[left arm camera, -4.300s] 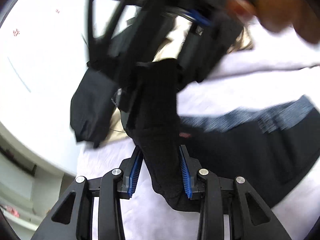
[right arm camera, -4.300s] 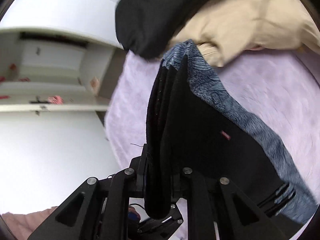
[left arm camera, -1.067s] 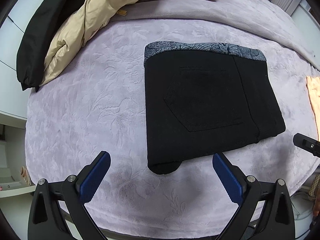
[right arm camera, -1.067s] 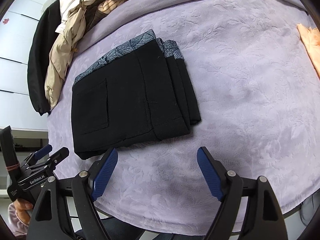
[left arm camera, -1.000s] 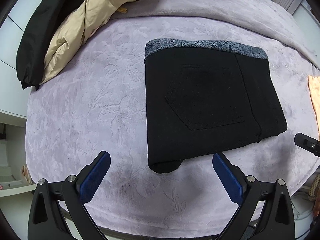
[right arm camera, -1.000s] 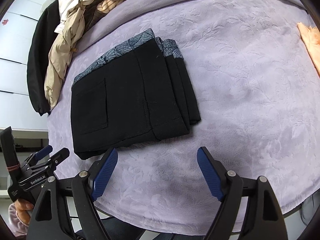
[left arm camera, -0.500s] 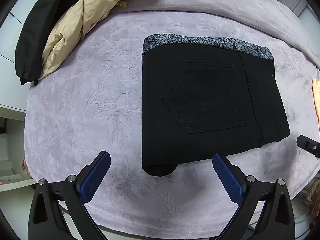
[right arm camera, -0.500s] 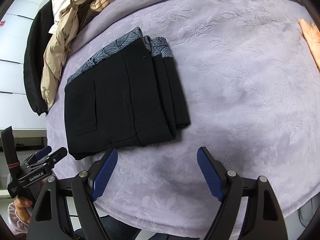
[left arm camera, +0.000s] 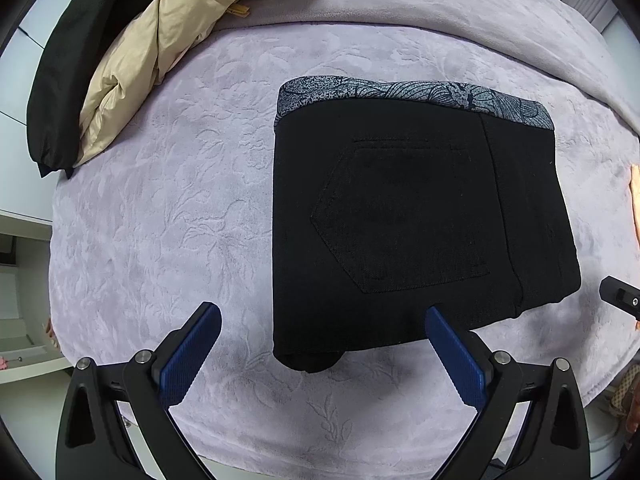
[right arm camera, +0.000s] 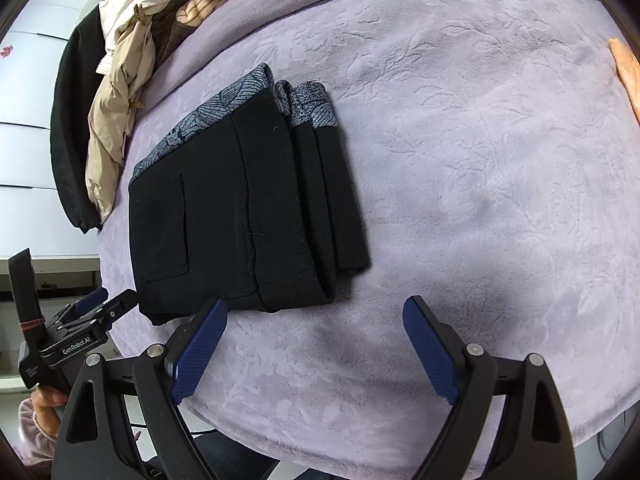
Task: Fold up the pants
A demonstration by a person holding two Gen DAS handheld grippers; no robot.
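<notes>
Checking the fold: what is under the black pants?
The pants lie flat on the purple blanket. Their own folded layers show at the edge; anything beneath is covered.

Relative to the folded pants (left arm camera: 400,216), the heap of clothes (left arm camera: 168,40) beyond their patterned waistband was cut off by the frame's upper edge. An orange cloth (left arm camera: 635,200) to their right showed only as a sliver at the border. The lower folded layers lay hidden beneath the top panel. Beside their near corner, only a tip of the right claw (left arm camera: 620,295) entered the left wrist view.
</notes>
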